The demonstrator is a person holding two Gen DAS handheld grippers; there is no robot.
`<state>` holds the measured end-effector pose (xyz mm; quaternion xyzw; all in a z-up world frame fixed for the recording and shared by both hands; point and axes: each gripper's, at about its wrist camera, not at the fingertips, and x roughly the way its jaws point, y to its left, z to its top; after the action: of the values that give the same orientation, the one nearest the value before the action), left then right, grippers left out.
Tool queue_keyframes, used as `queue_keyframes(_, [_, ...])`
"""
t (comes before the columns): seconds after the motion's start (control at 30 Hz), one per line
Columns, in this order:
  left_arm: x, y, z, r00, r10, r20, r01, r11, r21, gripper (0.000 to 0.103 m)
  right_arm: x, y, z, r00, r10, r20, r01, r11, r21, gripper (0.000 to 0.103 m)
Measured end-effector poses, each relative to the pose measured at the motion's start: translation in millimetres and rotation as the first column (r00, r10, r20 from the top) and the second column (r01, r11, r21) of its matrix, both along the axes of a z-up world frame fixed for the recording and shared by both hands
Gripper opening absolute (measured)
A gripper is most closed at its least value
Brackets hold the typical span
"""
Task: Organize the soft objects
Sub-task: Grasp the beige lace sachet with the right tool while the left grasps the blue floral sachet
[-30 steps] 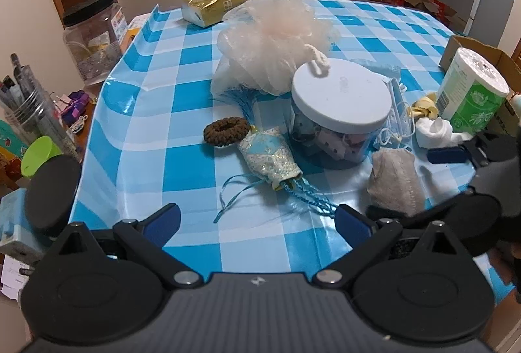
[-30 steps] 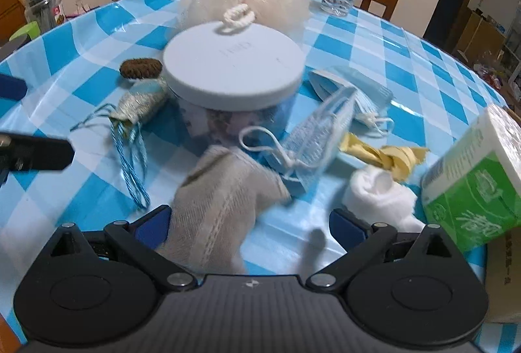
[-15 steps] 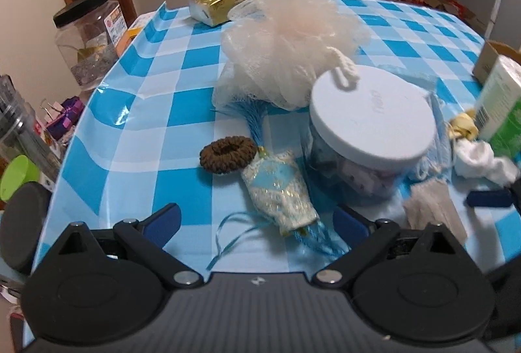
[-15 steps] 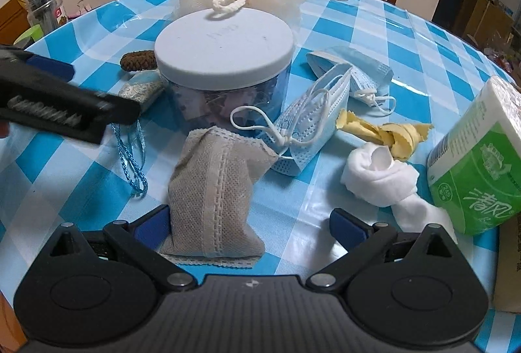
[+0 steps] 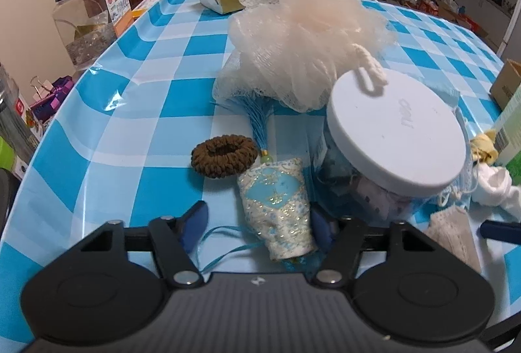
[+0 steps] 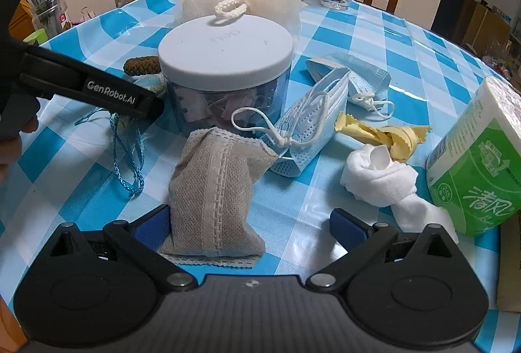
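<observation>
A round table under a blue-and-white checked cloth [image 5: 136, 112] stands in a cluttered room. The left gripper [image 5: 259, 224] is closing, the embroidered sachet [image 5: 278, 206] between its jaws, a white-lidded jar [image 5: 395, 138] just right and a mesh bath pouf [image 5: 302, 37] beyond. The right gripper [image 6: 250, 224] stands wide, a beige mesh pouch [image 6: 211, 190] between its jaws at the left finger.

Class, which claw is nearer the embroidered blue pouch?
Left. The left claw straddles the pouch, jaws closing on it. The right claw sits apart, by the beige sachet.
</observation>
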<state>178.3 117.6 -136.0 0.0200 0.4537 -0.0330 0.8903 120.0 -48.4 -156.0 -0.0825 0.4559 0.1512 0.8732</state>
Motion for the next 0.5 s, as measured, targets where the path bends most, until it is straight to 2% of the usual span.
queue_keyframes(0.1, [1.7, -0.7, 0.6, 1.000, 0.001, 0.003, -0.001, 1.000, 0.000, 0.057, 0.1, 4.1, 3.3, 1.000, 0.012, -0.006, -0.012, 1.000, -0.003, 0.098])
queue_keyframes(0.23, [2.6, -0.5, -0.2, 1.000, 0.003, 0.010, -0.003, 1.000, -0.001, 0.056, -1.8, 15.0, 8.8, 0.999, 0.047, 0.008, -0.047, 0.999, 0.002, 0.083])
queue_keyframes(0.33, [2.5, -0.5, -0.1, 1.000, 0.000, 0.012, 0.000, 1.000, -0.001, 0.054, -2.8, 22.2, 12.4, 0.998, 0.064, 0.023, -0.064, 0.998, 0.000, 0.076])
queue_keyframes(0.43, [2.3, -0.2, -0.1, 1.000, -0.007, 0.013, 0.007, 1.000, -0.003, 0.053, -0.9, 27.0, 12.5, 0.997, 0.070, 0.010, -0.070, 0.997, -0.011, 0.062])
queue_keyframes(0.5, [2.6, 0.6, 0.1, 1.000, -0.011, 0.010, 0.012, 1.000, -0.007, 0.051, -0.8, 27.3, 13.3, 0.998, 0.064, 0.010, -0.064, 0.998, -0.015, 0.057])
